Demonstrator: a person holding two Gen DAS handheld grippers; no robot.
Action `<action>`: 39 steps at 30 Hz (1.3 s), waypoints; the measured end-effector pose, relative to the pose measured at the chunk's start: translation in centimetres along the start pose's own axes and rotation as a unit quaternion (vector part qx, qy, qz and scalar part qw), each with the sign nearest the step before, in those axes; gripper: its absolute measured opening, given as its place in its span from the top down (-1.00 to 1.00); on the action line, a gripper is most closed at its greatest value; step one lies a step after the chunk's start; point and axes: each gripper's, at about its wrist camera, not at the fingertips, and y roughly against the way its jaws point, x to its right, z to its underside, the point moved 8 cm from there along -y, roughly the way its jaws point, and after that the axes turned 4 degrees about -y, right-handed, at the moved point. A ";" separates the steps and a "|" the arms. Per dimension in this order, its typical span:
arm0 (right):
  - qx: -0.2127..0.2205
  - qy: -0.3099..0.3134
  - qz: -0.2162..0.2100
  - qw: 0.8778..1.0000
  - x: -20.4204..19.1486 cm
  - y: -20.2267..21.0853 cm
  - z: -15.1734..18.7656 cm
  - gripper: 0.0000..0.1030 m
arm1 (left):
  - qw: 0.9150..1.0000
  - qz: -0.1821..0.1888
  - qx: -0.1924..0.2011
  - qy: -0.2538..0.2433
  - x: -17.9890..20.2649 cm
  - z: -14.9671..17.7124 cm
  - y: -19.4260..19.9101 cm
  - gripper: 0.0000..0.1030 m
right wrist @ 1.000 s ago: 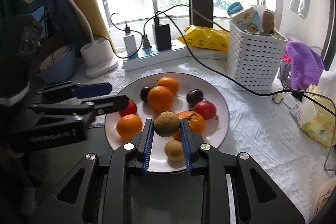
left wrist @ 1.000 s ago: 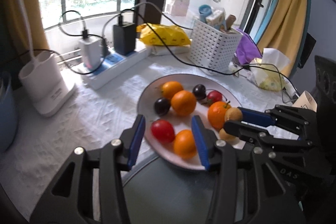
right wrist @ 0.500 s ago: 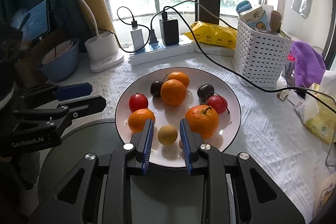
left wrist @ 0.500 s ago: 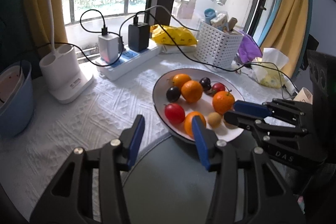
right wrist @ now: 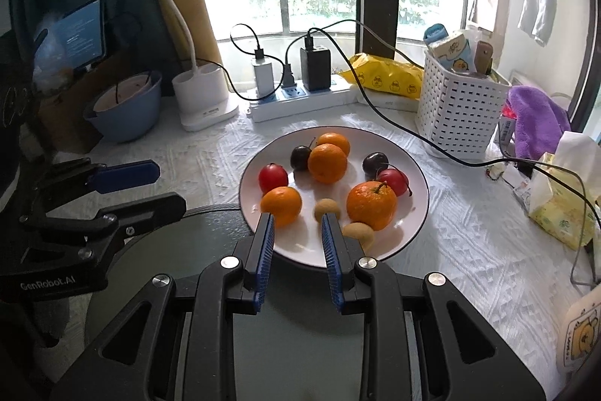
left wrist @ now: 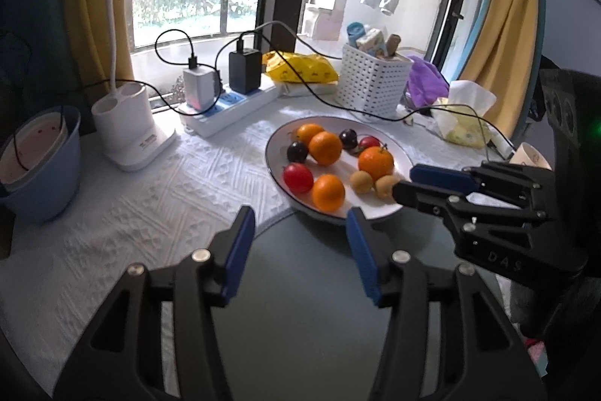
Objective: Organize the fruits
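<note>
We held the left gripper over the dark round stand at the near edge of the table, its blue-padded jaws apart with nothing between them; they had just been opening wider. The right gripper hung just off the near rim of the plate, its jaws drawn in as close as they went, a narrow gap still between the pads, and nothing gripped. In the left view we saw the right gripper's fingertips reaching in from the right edge, level with the plate's near right rim. The white plate sat on the white patterned cloth toward the middle of the table, its near rim overlapping the stand. On it lay four oranges: the stemmed one at the near right, one at the near left, one in the middle touching another at the far rim. A red fruit lay at the left rim and another at the right, beside a dark plum; a second plum touched the middle orange. Two small brown fruits lay near the front rim, one between the near oranges, the other just beside the right finger. A power strip and a white basket stood along the far edge.
</note>
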 end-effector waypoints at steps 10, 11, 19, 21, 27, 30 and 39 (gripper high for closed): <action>0.016 0.004 0.000 1.000 -1.6 3.0 1.3 0.46 | 1.000 0.000 0.024 0.003 0.9 1.1 3.8 -0.56; 0.017 0.005 -0.001 1.000 -1.7 3.3 1.5 0.46 | 1.000 -0.001 0.026 0.001 1.1 1.2 4.2 -0.57; 0.033 0.004 0.004 0.999 -2.2 6.3 3.2 0.46 | 0.999 -0.015 0.048 -0.010 2.7 2.5 7.8 -0.76; 0.037 0.004 0.006 0.999 -2.3 7.0 3.5 0.46 | 0.998 -0.018 0.055 -0.013 3.1 2.7 8.6 -0.76; 0.053 0.005 0.013 0.999 -2.5 9.4 4.3 0.46 | 0.997 -0.027 0.072 -0.024 4.3 3.1 11.0 -0.77; 0.061 0.006 0.016 0.998 -2.6 10.7 4.5 0.46 | 0.995 -0.033 0.091 -0.028 4.8 2.9 12.7 -0.77; 0.100 0.011 0.022 0.995 -3.8 15.5 4.5 0.27 | 0.990 -0.040 0.127 -0.048 7.1 2.6 16.6 -0.77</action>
